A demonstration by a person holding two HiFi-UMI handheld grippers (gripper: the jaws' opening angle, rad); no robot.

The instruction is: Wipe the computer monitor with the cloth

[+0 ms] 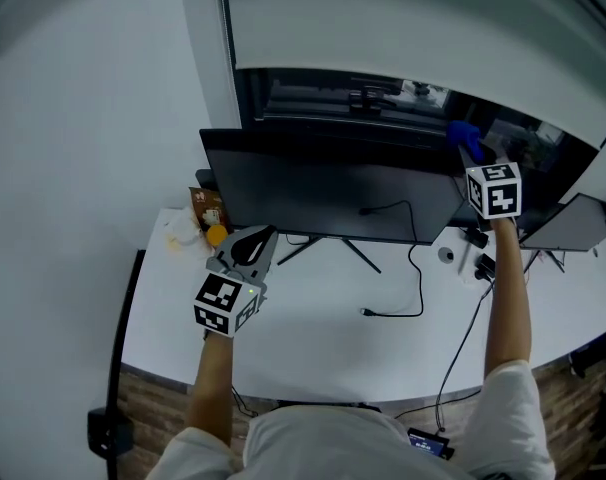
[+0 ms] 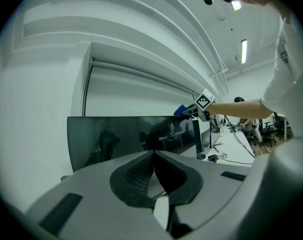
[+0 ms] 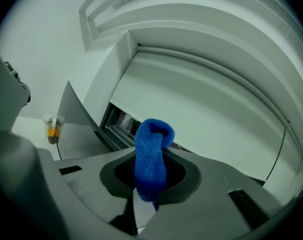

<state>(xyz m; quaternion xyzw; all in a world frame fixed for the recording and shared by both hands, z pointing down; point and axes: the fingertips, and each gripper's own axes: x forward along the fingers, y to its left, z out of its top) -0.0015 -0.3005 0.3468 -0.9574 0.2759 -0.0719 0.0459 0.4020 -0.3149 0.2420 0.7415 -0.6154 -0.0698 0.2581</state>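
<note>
Cool, even indoor light falls from overhead; a ceiling strip light (image 2: 244,51) glares white in the left gripper view. The white bench (image 1: 313,338) is bright, with faint shadows. The dark monitor (image 2: 131,136) carries dim reflections. The blue cloth (image 3: 150,159) looks sharp and saturated. Fisheye distortion bends straight lines, and both gripper views have black corners.

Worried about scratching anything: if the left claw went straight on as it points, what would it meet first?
Most likely the monitor: its dark screen lies dead ahead of the shut, empty left claw, though the gap is hard to judge.
</note>
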